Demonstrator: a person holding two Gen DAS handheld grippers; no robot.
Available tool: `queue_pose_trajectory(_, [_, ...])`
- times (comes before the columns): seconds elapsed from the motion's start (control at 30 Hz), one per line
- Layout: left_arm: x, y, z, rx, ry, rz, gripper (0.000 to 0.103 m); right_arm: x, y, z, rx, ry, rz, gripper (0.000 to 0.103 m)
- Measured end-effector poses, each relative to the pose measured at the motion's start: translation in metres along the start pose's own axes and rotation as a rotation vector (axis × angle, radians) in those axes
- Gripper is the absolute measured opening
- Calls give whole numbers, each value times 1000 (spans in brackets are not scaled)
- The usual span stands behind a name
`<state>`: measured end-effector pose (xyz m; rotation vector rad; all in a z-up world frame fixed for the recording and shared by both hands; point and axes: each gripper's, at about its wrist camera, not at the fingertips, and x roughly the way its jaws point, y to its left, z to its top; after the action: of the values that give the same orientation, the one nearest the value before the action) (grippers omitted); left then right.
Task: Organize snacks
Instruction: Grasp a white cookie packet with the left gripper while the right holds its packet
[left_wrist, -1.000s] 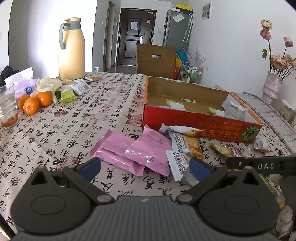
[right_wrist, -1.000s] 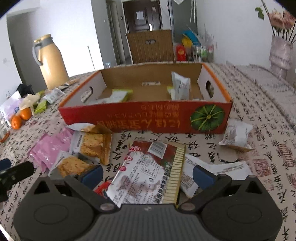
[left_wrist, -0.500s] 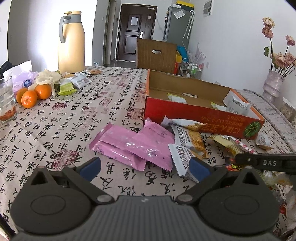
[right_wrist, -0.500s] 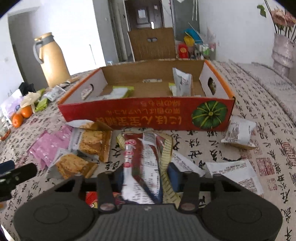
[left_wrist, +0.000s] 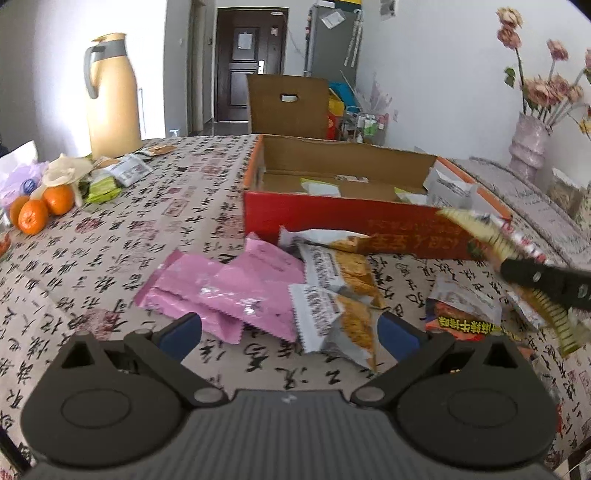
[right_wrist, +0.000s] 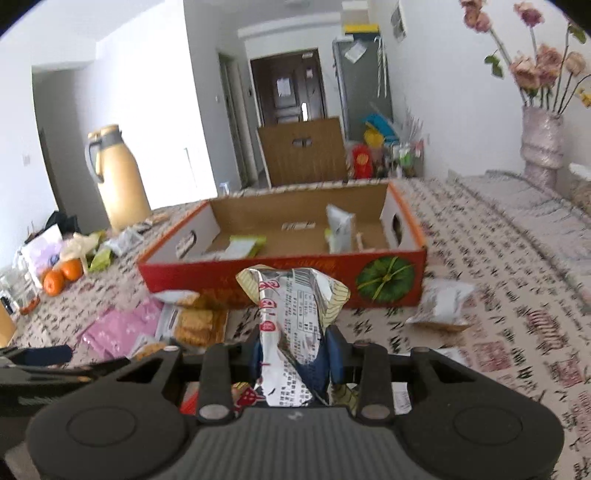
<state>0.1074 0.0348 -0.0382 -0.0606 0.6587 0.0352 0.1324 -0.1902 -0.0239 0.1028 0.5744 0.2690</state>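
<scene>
My right gripper is shut on a silver and red snack bag with a yellow striped edge and holds it up off the table, in front of the red cardboard box. The held bag also shows at the right of the left wrist view. My left gripper is open and empty, low over the pink packets and cracker packets. The box holds a few small packets.
A yellow thermos, oranges and wrappers stand at the far left. A vase of dried flowers is at the right. A white packet lies right of the box. A red packet lies near the right gripper.
My right gripper closed on the silver and red bag and lifted it off the table towards the box. My left gripper stayed open and shifted slightly.
</scene>
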Motion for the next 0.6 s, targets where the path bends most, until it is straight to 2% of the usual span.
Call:
queue_pose_trajectory(0.33, [19, -41, -1, 130, 0, 74, 102, -6, -34, -4, 68, -31, -13, 33])
queue_pose_trajectory(0.4, [23, -46, -3, 149, 12, 81, 96, -6, -38, -6, 77, -31, -9, 33])
queue_pose_trajectory(0.47, [27, -51, -4, 171, 23, 91, 86, -5, -43, -8, 86, -32, -3, 33])
queue_pose_trajectory(0.53, [32, -56, -5, 190, 33, 101, 79, -5, -47, -9, 95, -33, 1, 33])
queue_pose_trajectory(0.6, [35, -59, -6, 198, 40, 106, 78, -4, -49, -10, 102, -35, 5, 33])
